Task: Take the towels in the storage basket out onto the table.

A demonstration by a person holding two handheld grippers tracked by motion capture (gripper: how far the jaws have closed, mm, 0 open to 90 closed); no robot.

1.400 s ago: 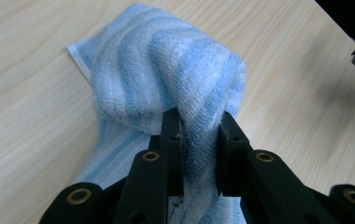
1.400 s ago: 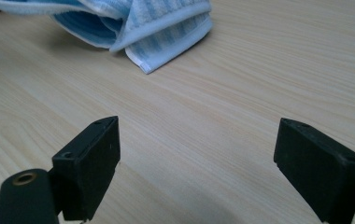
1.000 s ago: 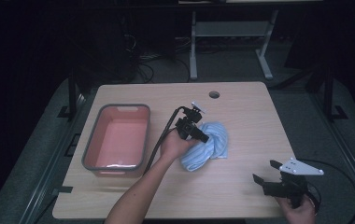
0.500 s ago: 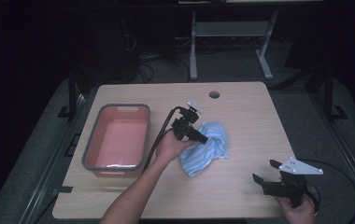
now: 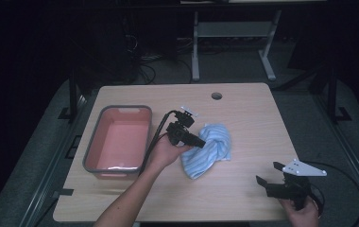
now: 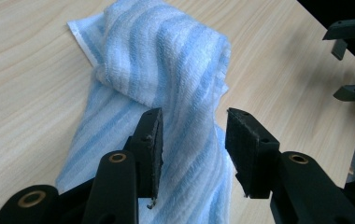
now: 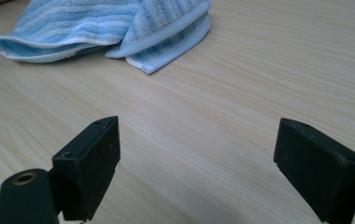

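A light-blue striped towel (image 5: 214, 147) lies bunched at the middle of the wooden table (image 5: 255, 118). My left gripper (image 5: 200, 141) hovers over the towel's left side. In the left gripper view this gripper (image 6: 193, 123) stands open, its jaws either side of a raised fold of the towel (image 6: 166, 60), and I cannot tell whether they touch it. My right gripper (image 5: 268, 172) sits low near the table's front right edge, open wide with nothing between its jaws. In the right gripper view it (image 7: 196, 135) looks across bare wood at the towel (image 7: 96, 23) farther off.
A pink tub with a grey rim (image 5: 114, 169) stands on the left of the table, close to the left forearm. A cable hole (image 5: 216, 96) is near the far edge. Cables trail from both grippers. A dark floor and a metal frame lie beyond the table.
My left gripper has shifted slightly down and toward the person over the towel. The right gripper and the towel have stayed put.
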